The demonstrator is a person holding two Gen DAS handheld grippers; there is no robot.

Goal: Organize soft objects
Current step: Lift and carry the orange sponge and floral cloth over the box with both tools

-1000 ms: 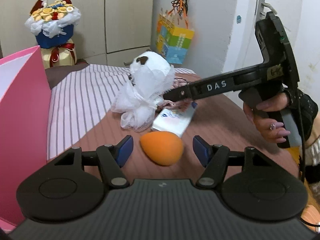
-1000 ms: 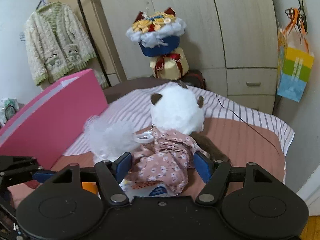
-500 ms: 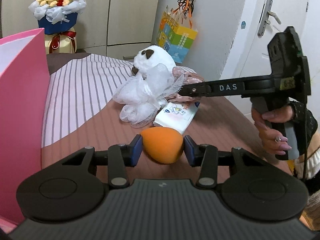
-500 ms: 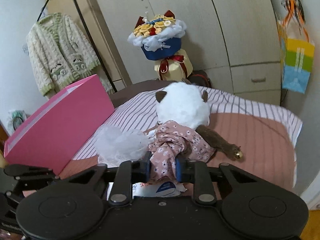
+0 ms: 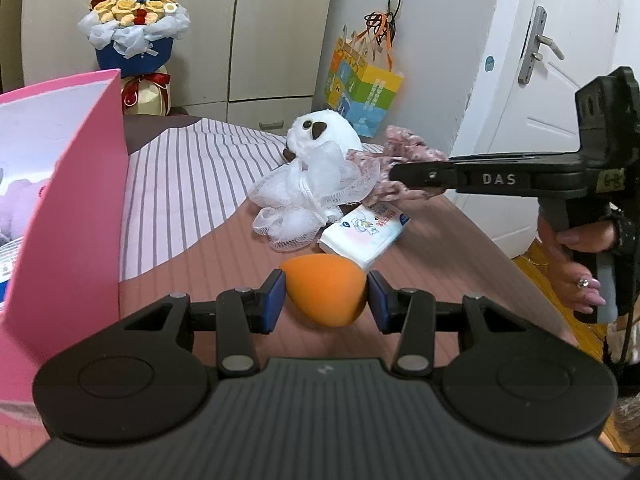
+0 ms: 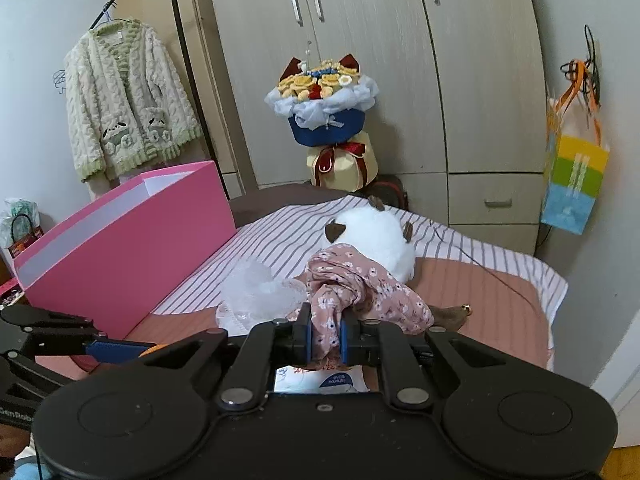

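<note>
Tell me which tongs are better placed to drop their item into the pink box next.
Left, probably. The left tongs grip the orange egg-shaped sponge right beside the pink cardboard box. The right tongs pinch the pink floral cloth farther from it.

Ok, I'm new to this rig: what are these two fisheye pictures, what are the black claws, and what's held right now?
No robot here: a person holds a hand-held gripper in each hand, each with a camera looking along its fingers. In the left view, the left gripper is shut on an orange sponge. In the right view, the right gripper pinches a pink floral cloth. On the bed lie a white plush toy, a white mesh puff and a tissue pack, beside a pink box.
</note>
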